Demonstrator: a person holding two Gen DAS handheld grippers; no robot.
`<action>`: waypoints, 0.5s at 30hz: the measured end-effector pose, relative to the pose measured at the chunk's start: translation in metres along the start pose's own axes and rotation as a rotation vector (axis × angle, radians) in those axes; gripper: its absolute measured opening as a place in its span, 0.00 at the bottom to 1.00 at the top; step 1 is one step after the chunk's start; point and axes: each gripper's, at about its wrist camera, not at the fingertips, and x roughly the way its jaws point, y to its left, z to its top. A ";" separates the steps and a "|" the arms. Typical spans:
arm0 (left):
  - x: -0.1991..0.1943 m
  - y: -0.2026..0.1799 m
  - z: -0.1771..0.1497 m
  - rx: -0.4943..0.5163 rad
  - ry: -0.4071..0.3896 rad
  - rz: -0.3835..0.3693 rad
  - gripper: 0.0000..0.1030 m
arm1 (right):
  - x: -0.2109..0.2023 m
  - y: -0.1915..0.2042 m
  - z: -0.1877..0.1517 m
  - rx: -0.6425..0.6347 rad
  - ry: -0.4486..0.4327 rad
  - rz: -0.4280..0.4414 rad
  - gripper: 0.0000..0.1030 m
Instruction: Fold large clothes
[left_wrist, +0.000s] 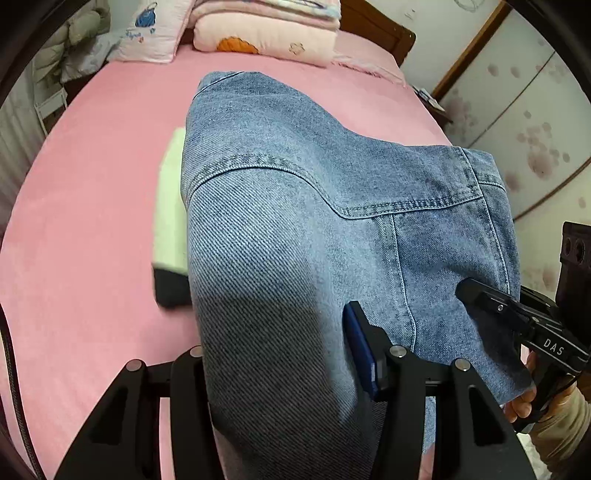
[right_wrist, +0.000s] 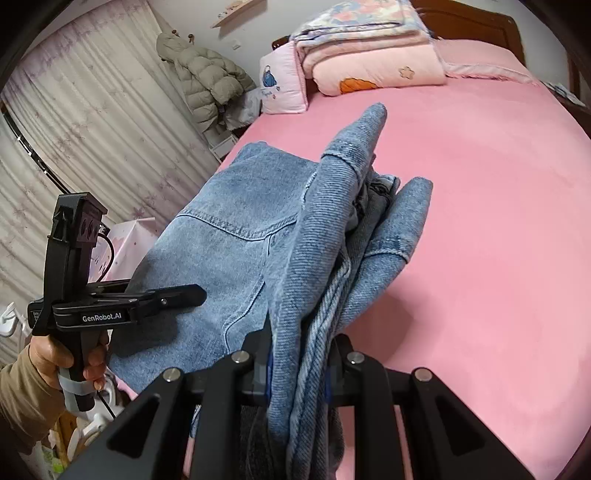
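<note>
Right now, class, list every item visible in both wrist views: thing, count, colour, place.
denim garment: one, blue, held above the bed by both grippers
bed sheet: one, pink, covering the bed
folded quilts: one stack, mostly pink, at the headboard
pillow: one, pink, beside the quilts
puffer jacket: one, beige, hanging by the curtains
folded item: one, pale green, on the sheet
left gripper: shut on denim
right gripper: shut on denim
</note>
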 end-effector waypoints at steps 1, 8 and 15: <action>0.006 0.012 0.011 0.001 -0.009 -0.002 0.49 | 0.011 0.000 0.007 -0.001 -0.005 0.001 0.17; 0.061 0.071 0.066 0.035 -0.051 -0.003 0.49 | 0.089 -0.022 0.053 0.035 -0.043 0.005 0.17; 0.133 0.111 0.085 0.014 -0.017 0.010 0.49 | 0.159 -0.058 0.063 0.079 -0.010 -0.032 0.17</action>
